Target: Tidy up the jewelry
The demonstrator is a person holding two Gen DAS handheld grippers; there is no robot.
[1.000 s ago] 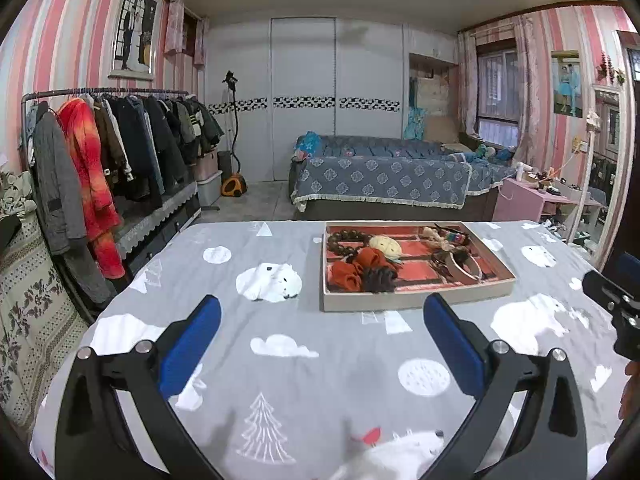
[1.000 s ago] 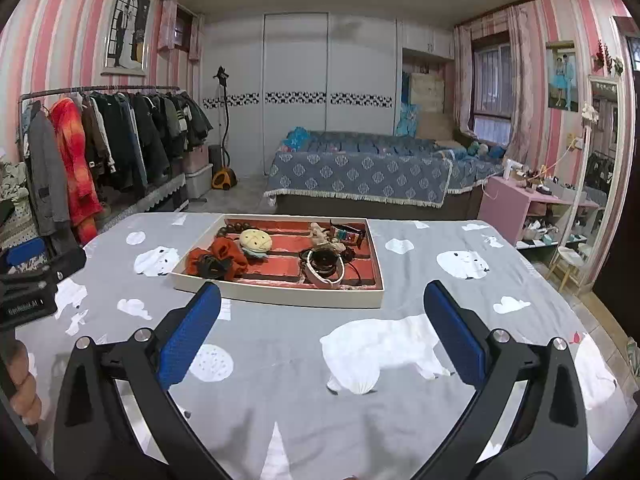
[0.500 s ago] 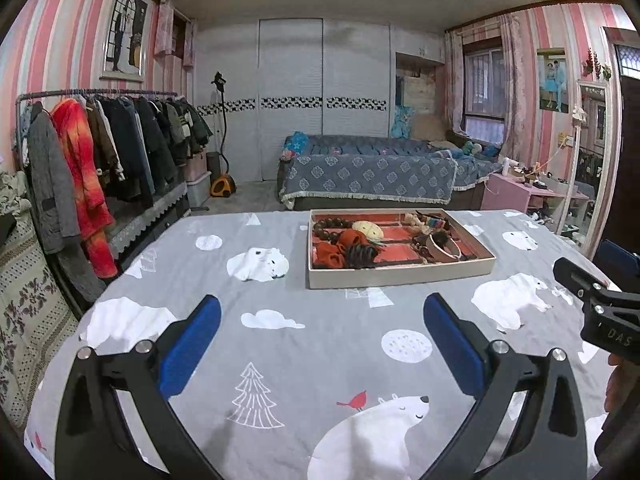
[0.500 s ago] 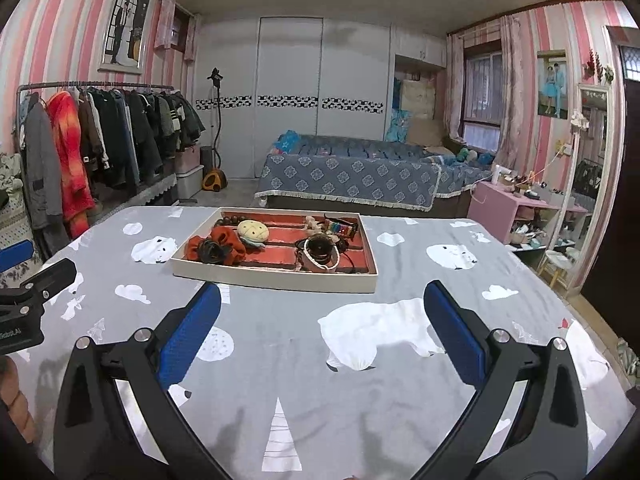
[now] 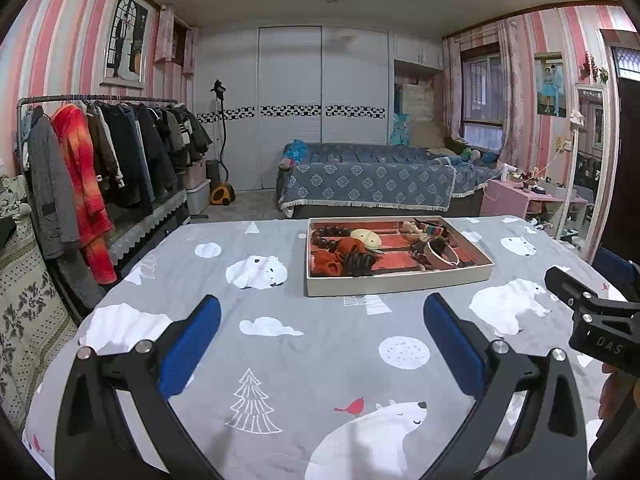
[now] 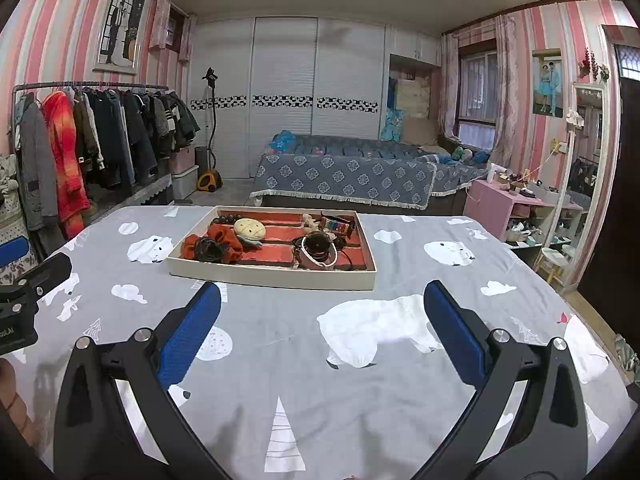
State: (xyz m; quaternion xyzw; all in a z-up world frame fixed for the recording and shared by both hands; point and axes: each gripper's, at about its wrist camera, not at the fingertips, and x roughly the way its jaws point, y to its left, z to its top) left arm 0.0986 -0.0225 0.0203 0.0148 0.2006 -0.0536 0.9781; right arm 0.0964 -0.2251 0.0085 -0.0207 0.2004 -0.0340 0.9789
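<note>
A shallow cream tray [image 5: 396,283] [image 6: 272,276] with a red lining lies on the table ahead of both grippers. It holds orange scrunchies [image 5: 340,254] [image 6: 224,242], dark beads [image 5: 326,234], a pale round piece [image 6: 250,229], a light bangle [image 5: 442,254] [image 6: 316,258] and several small colourful pieces [image 6: 338,226]. My left gripper [image 5: 320,336] is open above the cloth, well short of the tray. My right gripper [image 6: 320,332] is also open with nothing between its fingers.
The table [image 5: 312,360] carries a grey cloth printed with polar bears and trees. Behind it stand a bed [image 5: 368,184], a clothes rack [image 5: 100,152] at the left and a pink side table [image 5: 528,200] at the right. A hand [image 5: 616,388] holds the other gripper's body.
Both grippers have drawn back from the tray and risen, so it looks smaller and farther off. Both stayed open throughout.
</note>
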